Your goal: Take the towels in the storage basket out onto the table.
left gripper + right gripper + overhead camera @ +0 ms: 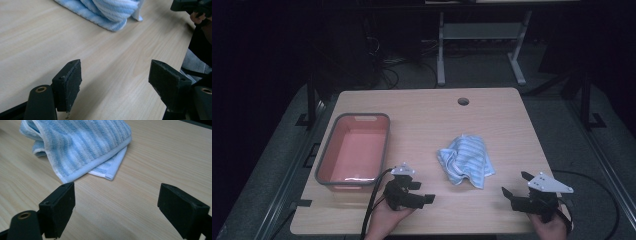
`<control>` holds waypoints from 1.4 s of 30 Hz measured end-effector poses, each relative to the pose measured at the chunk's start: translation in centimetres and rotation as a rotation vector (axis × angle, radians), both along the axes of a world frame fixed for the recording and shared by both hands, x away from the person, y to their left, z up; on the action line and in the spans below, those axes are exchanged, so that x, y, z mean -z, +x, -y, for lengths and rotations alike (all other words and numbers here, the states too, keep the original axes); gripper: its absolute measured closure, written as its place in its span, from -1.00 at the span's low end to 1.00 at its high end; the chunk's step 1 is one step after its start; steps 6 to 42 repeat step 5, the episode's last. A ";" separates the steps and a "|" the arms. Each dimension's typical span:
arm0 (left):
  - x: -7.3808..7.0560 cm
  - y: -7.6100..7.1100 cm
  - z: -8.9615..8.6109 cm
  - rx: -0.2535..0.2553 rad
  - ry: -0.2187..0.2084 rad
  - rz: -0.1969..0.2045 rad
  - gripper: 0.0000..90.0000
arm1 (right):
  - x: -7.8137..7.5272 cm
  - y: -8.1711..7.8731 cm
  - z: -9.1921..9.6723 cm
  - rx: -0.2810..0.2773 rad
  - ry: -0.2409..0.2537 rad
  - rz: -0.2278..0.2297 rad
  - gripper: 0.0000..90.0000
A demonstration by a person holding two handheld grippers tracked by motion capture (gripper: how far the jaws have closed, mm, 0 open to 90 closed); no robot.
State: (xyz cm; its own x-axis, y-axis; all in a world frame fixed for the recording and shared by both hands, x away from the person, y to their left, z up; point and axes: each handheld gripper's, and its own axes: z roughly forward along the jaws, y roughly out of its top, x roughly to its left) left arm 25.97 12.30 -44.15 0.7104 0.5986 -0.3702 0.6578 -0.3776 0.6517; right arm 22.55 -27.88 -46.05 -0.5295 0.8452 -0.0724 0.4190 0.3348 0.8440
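Note:
A crumpled blue-and-white striped towel (466, 160) lies on the wooden table (422, 115), right of centre. My left gripper (424, 191) rests near the front edge, left of the towel, jaws wide apart with nothing between them. From the left gripper view (115, 82) the towel (105, 12) lies ahead at the top. My right gripper (514, 183) sits at the front right, open and empty, pointing left toward the towel. In the right gripper view (116, 205) the towel (80, 145) lies just beyond the jaws.
A grey-rimmed bin with a pink inside (354, 150) stands on the left half of the table, empty. A round cable hole (463, 101) is near the far edge. Cables trail from both grippers off the front edge.

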 end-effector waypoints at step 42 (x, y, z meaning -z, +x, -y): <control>0.0 -0.5 0.1 0.007 -0.006 0.017 -0.43 | -0.1 -0.3 0.1 0.004 0.015 0.008 -0.69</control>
